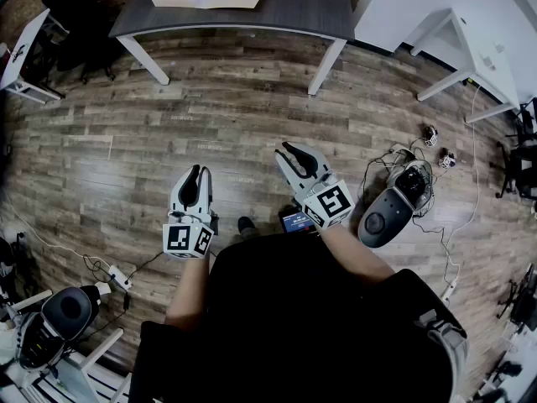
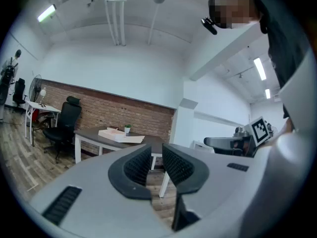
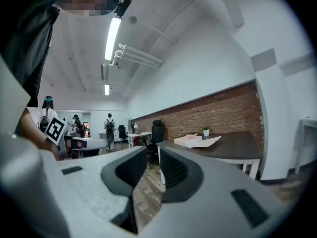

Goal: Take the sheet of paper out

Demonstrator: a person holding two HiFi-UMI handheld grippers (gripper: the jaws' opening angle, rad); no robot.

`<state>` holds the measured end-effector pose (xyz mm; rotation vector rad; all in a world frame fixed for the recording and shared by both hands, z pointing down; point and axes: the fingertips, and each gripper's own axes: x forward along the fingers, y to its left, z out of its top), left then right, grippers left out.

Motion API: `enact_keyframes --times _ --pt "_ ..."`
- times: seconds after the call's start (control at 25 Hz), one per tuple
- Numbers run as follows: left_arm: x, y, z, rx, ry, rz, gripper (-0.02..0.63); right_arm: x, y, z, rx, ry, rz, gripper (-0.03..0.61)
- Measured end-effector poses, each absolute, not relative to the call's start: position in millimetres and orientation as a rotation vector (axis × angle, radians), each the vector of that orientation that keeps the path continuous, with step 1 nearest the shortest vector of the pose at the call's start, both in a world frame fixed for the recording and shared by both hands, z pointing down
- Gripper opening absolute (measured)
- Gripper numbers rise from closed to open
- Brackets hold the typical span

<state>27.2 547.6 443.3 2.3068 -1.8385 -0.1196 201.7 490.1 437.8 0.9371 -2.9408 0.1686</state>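
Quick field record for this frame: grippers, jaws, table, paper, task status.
left gripper: held over the wooden floor, jaws slightly apart, nothing between
right gripper: likewise, jaws slightly apart, empty
table: dark top, white legs, well ahead of both grippers
on table: flat white box, pale sheet beside it, small potted plant
task status: not begun, nothing touched

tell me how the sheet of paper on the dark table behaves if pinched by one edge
The sheet of paper looks thin, flat and probably light, so it would likely droop if held by one edge. It lies beside or under a flat white box on the dark table; I cannot tell which, so it might drag.
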Motion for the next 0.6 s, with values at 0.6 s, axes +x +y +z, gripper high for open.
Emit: enact_keyframes --times 0.6 --pt "34.4 548.6 458.9 2.295 -1.792 -0.099 0.052 208.5 487.9 443.9 0.926 -2.925 0.19 0.084"
